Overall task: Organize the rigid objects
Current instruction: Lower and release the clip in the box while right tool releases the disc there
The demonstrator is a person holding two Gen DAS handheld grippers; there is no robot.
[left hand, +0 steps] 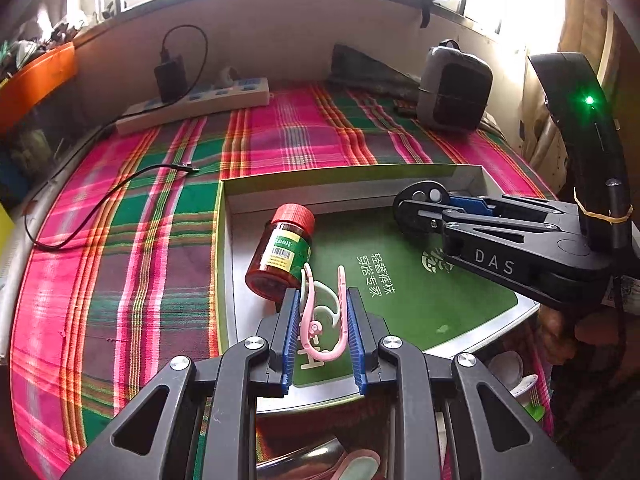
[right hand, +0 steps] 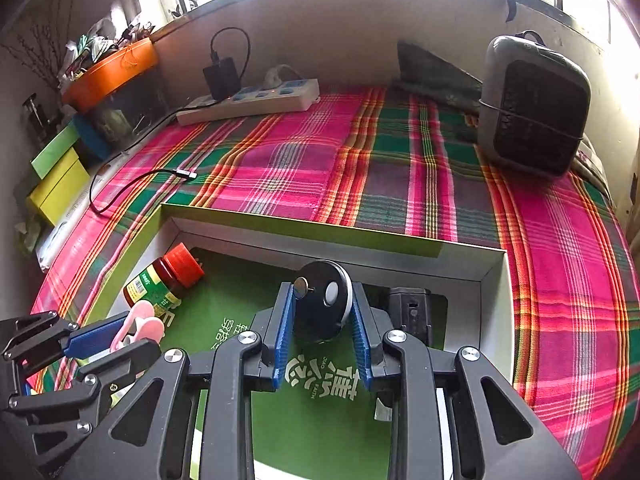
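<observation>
Pink-and-mint plastic clip [left hand: 320,320], curved loops, clamped between blue pads of left gripper [left hand: 323,334], over near edge of open box [left hand: 352,190]. Black round disc [right hand: 322,306], grey button on face, pinched narrow in right gripper [right hand: 322,338], above box's green floor. Red-capped brown pill bottle [left hand: 282,256] lies on side in box, at 11 o'clock of clip. Outside: pink-green plaid cloth [right hand: 320,160], white power strip [right hand: 256,102] at 12 o'clock, grey heater [right hand: 534,108] at 2 o'clock, bright windows behind.
</observation>
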